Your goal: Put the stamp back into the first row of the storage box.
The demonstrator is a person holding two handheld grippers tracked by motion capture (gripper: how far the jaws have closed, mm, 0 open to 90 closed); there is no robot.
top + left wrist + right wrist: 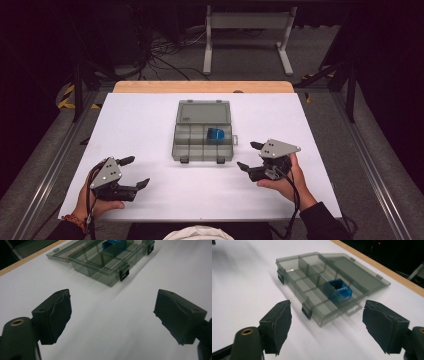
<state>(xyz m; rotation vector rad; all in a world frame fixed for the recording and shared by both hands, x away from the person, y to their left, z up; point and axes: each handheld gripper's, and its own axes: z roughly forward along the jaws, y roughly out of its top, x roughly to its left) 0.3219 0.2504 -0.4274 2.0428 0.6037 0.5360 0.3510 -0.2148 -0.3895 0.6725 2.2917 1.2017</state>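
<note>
Blue item (340, 291) (perhaps tape) in organizer (312, 277)

A white table (150, 130) with a wooden far edge carries a smoky clear compartment box (202, 146), lid (204, 112) laid open flat; a blue object (216, 134) sits in one compartment. Cables (165, 50) and a white frame (247, 22) occupy the floor beyond.

Open smoky compartment box (202, 131) mid-table, lid flat behind, small blue container (216, 134) inside
</note>
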